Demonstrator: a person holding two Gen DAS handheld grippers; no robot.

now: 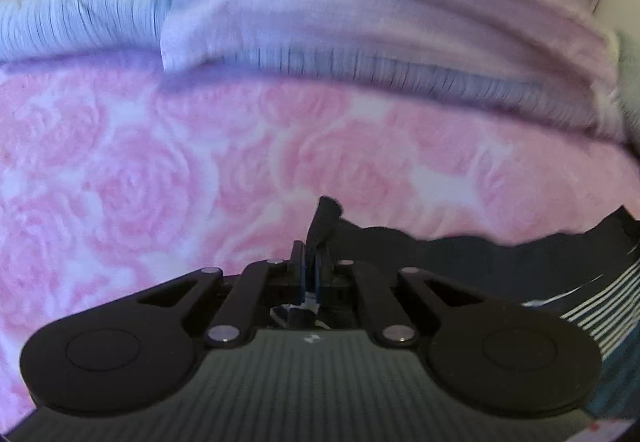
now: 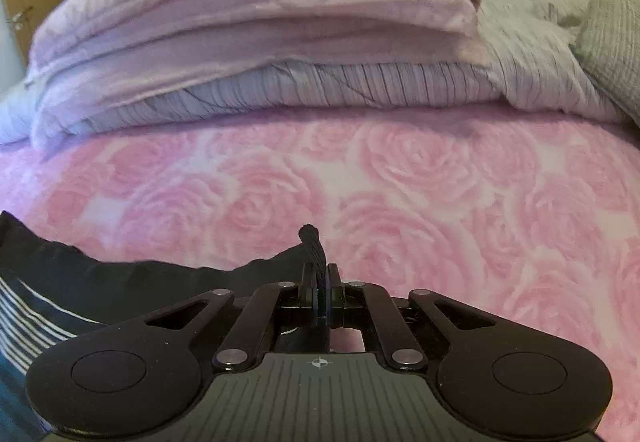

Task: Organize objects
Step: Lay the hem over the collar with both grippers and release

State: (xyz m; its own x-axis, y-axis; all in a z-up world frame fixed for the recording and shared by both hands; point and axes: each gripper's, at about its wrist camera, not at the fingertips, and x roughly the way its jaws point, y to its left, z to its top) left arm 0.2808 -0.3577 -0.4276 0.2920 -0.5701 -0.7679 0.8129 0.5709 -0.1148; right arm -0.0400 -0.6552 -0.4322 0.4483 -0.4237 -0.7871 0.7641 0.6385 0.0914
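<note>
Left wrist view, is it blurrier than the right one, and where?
Left wrist view: yes, the folded bedding is smeared by motion blur, while the left hand-held gripper stays sharp. Right wrist view: crisper, with the striped duvet lines readable; both views bend at the edges.

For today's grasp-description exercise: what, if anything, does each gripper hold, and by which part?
Both hold the same dark striped garment. The left gripper and the right gripper are each shut on a bunched bit of its dark upper edge, over the pink rose blanket.

Pink rose-print blanket [image 2: 400, 181]; black, white-striped garment [image 2: 48, 302].
</note>
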